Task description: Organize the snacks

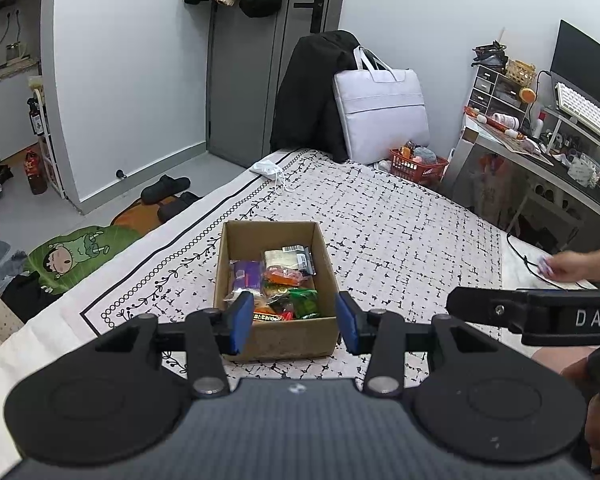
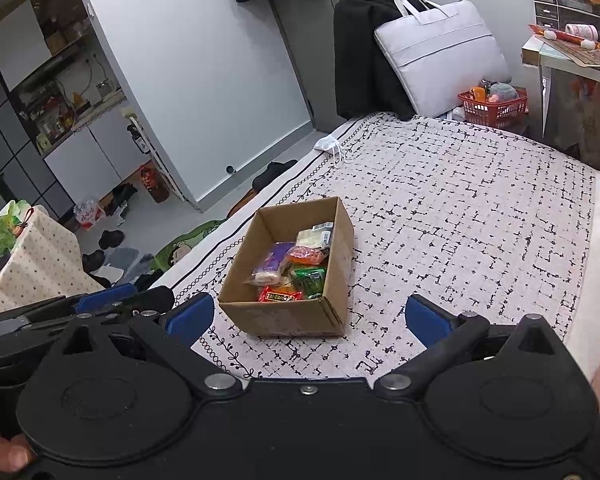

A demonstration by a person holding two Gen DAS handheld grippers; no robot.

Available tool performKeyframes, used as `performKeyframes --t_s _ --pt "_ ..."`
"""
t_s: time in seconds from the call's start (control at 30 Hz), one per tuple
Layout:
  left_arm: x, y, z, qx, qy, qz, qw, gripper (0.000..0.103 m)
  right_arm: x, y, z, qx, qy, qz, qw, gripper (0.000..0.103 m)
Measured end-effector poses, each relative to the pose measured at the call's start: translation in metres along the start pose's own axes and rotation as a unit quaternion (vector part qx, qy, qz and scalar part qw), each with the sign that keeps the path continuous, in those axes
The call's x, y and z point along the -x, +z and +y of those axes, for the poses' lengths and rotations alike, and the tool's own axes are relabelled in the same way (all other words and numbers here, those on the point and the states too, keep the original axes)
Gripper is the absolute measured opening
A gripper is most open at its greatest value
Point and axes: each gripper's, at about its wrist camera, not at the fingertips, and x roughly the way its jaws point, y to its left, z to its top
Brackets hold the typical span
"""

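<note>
Patterned bedspread point(image 1: 400, 216), snack box point(image 1: 276, 336) just beyond both empty, parted tongs point(image 1: 296, 320).

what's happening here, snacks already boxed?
A person holds a gripper in each hand over a bed. The left gripper and right gripper are both open and empty, aimed at a cardboard box. The snacks already lie in the box; neither gripper touches it.

A box point(image 1: 276, 336) of snack packets point(image 1: 284, 280) sits on the bed point(image 1: 400, 220) just ahead of the fingers point(image 1: 240, 320); a basket point(image 1: 418, 166) lies far beyond, rightward.
</note>
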Motion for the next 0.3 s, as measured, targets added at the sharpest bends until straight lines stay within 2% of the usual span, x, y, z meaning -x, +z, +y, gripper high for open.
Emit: performKeyframes --t_s 0.3 --pt "-0.0048 0.0026 0.004 0.005 0.001 0.004 1.0 0.043 -0.0072 0.0052 0.0045 0.007 0.002 0.004 1.0 0.103"
